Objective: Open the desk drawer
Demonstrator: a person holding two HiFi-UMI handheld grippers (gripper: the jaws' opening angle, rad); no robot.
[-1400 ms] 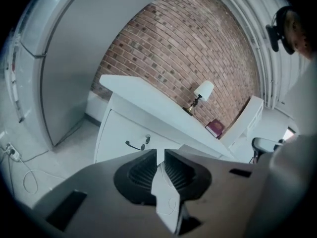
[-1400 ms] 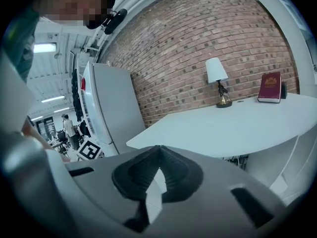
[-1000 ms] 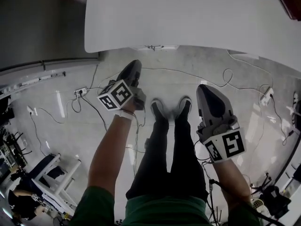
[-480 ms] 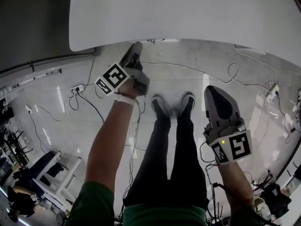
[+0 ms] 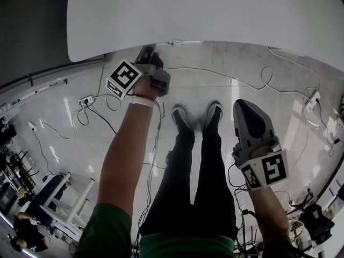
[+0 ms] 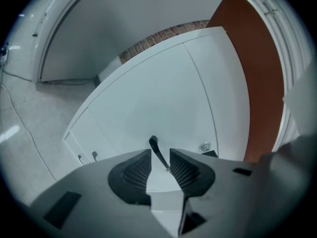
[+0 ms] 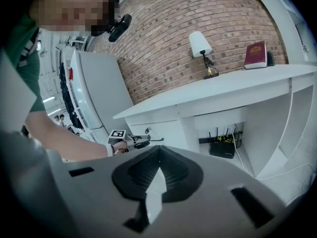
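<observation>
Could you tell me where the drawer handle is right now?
In the left gripper view, the drawer handle stands between the left gripper's open jaws, on the white desk front.

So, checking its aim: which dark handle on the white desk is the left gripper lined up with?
The slim dark curved handle framed between the left gripper's parted jaws; the two small handles sit far left.

White-shaded lamp [image 7: 200, 43] and upright red book [image 7: 256, 55] well apart before a brick wall [image 7: 163, 48], black router [image 7: 222, 148] low beneath them, loose cables [image 5: 264, 69] and a power strip [image 5: 86, 100] on the pale floor [image 5: 64, 138]
</observation>
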